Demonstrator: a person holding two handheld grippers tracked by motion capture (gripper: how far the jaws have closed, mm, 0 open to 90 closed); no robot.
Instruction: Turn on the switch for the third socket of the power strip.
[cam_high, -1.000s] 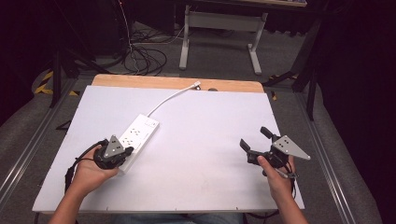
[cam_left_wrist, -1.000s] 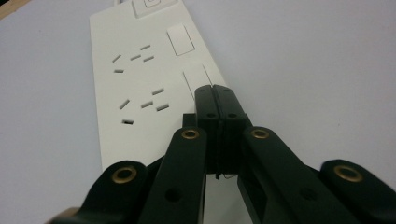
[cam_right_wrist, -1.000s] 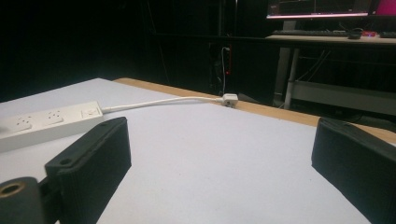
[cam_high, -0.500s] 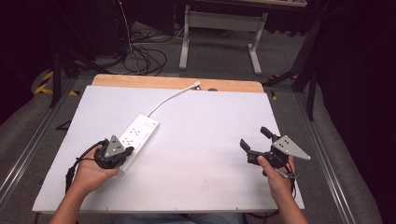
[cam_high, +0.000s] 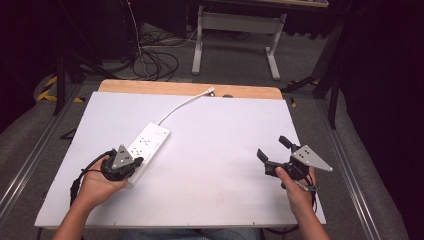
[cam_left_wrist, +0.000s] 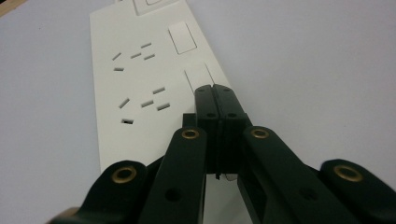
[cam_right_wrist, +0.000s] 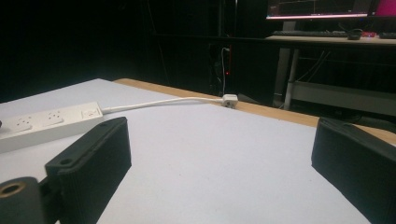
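While I sit at the white table (cam_high: 210, 150), my left gripper (cam_high: 131, 164) rests over the near end of a white power strip (cam_high: 148, 143), its jaws pressed flat together with nothing between them. Seen along that gripper's own jaws, the closed tips (cam_left_wrist: 215, 93) lie on top of the strip (cam_left_wrist: 140, 74), just beside a small switch panel and to one side of two groups of socket slots. The power strip lies slantwise on the left half of the table, and its white cord (cam_high: 187, 103) runs off toward the wooden far edge (cam_high: 190, 89), ending in a small white plug (cam_high: 210, 91) at that edge. My right gripper (cam_high: 274, 151) is held well apart from the strip, over the bare right side of the table, jaws spread wide and holding nothing. From the right gripper's camera, the strip (cam_right_wrist: 46, 122) sits far off past one black jaw, the cord (cam_right_wrist: 163, 101) trailing to the plug (cam_right_wrist: 229, 100). Beyond the table stand a desk frame (cam_high: 235, 35) and loose cables (cam_high: 150, 60) on the floor.
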